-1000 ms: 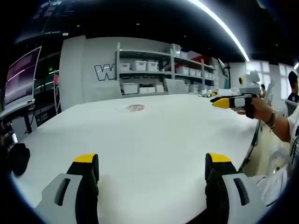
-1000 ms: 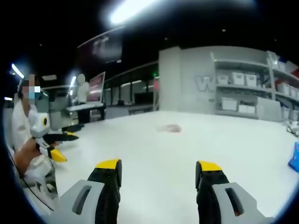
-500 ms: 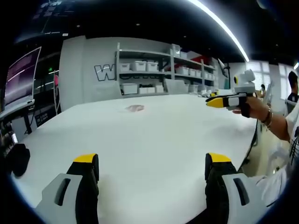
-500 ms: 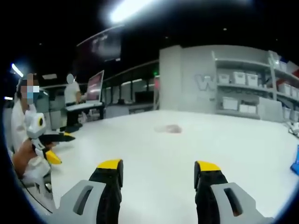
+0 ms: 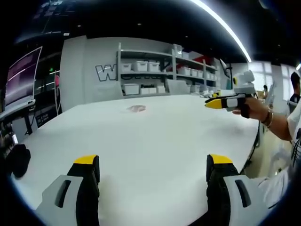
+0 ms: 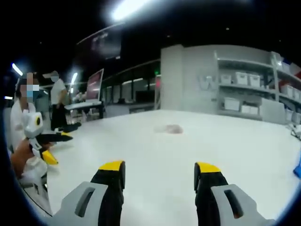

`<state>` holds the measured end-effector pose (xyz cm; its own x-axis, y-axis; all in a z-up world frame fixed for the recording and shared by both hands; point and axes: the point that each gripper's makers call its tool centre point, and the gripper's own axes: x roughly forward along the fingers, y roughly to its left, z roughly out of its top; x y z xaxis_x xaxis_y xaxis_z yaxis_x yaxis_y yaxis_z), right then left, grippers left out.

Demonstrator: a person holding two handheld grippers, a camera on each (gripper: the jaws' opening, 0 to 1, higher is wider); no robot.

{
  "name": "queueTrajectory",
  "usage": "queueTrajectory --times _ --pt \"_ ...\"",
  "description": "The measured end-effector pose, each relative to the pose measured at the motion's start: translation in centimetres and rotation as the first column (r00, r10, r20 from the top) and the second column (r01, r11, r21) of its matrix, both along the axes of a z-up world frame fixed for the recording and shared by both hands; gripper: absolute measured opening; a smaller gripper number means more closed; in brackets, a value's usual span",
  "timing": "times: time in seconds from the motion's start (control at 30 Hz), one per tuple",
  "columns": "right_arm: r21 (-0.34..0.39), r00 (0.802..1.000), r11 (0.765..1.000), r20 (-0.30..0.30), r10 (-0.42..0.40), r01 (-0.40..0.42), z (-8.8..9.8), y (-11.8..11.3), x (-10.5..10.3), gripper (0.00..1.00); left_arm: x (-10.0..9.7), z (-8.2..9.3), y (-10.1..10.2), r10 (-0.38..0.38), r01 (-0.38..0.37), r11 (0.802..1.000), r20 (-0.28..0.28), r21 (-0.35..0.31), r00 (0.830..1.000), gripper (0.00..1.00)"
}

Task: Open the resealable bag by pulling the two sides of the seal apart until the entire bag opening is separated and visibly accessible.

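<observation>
A small pinkish resealable bag [image 5: 136, 108] lies flat far off on the white table [image 5: 155, 136], well beyond both grippers; it also appears as the bag [image 6: 170, 128] in the right gripper view. My left gripper [image 5: 153, 165] is open over the table's near edge, nothing between its jaws. My right gripper [image 6: 160, 170] is open too, hovering above the table. In the left gripper view the right gripper [image 5: 221, 101] comes in from the right, held by a hand. In the right gripper view the left gripper [image 6: 47, 141] shows at the left edge.
Shelves with white bins [image 5: 141, 68] line the far wall. A person [image 6: 56, 101] walks by desks and monitors [image 6: 94, 84] beyond the table. A blue object [image 6: 297, 167] sits at the table's right edge. A dark item [image 5: 19, 160] lies at the left.
The right gripper has edged a little left and forward over the table. The person in the background has walked left. The bag and the left gripper stay put.
</observation>
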<state>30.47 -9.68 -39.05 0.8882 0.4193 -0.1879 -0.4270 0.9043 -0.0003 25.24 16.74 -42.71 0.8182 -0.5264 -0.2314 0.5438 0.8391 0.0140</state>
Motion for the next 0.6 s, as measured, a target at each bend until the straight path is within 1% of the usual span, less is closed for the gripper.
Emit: queueTrajectory --times 0.2,0.6 --pt "-0.014 1.000 1.000 0.000 0.003 -0.003 0.1 0.1 0.4 0.57 0.1 -0.1 0.0 0.000 0.000 1.000 -0.004 -0.001 1.000 0.93" --pt "-0.011 1.000 1.000 -0.012 0.006 -0.006 0.2 0.2 1.4 0.56 0.1 -0.1 0.1 -0.002 0.001 1.000 -0.004 -0.002 1.000 0.93"
